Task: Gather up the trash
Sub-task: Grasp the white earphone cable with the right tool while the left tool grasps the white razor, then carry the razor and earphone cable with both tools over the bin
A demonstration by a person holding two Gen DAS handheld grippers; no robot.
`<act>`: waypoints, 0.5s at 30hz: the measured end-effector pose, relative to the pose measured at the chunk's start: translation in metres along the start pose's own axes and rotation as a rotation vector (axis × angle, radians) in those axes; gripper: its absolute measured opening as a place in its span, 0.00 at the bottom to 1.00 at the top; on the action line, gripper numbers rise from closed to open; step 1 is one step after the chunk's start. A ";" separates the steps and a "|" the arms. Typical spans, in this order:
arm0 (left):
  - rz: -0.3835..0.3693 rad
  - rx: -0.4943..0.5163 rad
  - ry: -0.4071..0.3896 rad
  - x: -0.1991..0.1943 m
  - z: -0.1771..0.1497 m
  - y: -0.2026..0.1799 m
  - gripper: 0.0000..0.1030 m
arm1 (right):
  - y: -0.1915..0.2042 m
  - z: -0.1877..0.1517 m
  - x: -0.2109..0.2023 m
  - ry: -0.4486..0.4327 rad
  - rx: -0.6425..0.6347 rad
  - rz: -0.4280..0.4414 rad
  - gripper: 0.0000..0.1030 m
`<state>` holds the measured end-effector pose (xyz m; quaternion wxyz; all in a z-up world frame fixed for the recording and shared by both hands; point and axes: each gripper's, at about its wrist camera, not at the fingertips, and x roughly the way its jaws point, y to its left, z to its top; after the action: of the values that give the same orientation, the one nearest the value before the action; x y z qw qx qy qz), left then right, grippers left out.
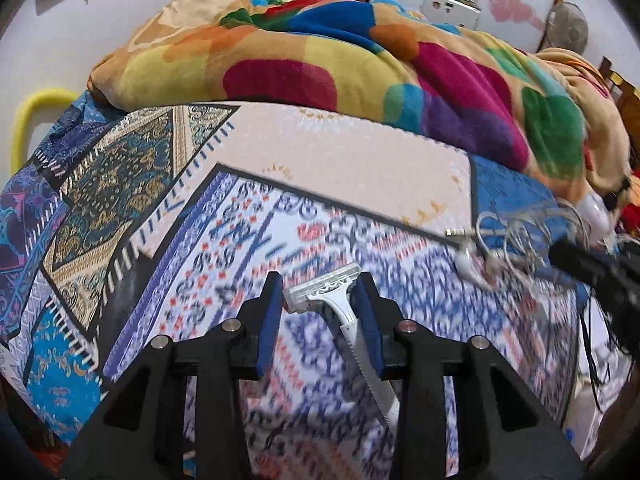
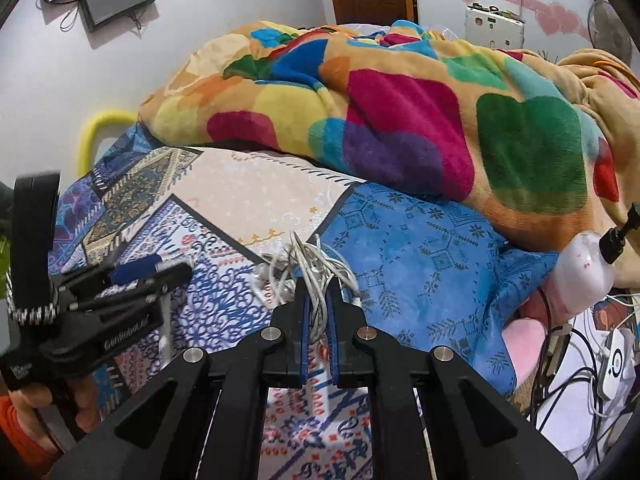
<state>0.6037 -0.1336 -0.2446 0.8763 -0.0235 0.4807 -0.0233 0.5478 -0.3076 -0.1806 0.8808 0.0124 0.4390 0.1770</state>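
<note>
A white disposable razor (image 1: 340, 300) lies between the fingers of my left gripper (image 1: 318, 294), head forward, its handle against the right pad; the jaws stand wider than the handle, so whether they hold it is unclear. My right gripper (image 2: 318, 300) is shut on a tangle of white earphone cables (image 2: 308, 268), which also shows at the right of the left wrist view (image 1: 516, 240). The left gripper also shows at the left of the right wrist view (image 2: 152, 274). Both are over a patterned bedsheet (image 1: 248, 240).
A heaped multicoloured blanket (image 2: 400, 120) fills the back of the bed. A white bottle with a black cap (image 2: 584, 272) and chargers with loose cables (image 2: 600, 368) lie at the right edge. A yellow bar (image 2: 96, 128) stands by the wall.
</note>
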 end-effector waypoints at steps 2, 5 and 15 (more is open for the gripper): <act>-0.005 0.011 -0.011 -0.010 -0.007 0.004 0.36 | 0.005 0.000 -0.005 -0.002 -0.010 0.001 0.07; -0.011 0.028 -0.031 -0.027 -0.012 0.005 0.36 | 0.012 0.001 -0.015 -0.009 -0.024 0.007 0.07; -0.023 0.012 -0.097 -0.096 -0.020 0.024 0.36 | 0.043 0.007 -0.051 -0.029 -0.050 0.034 0.07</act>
<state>0.5354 -0.1045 -0.1765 0.8983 -0.0251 0.4373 -0.0352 0.5122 -0.2831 -0.1299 0.8840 0.0003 0.4212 0.2028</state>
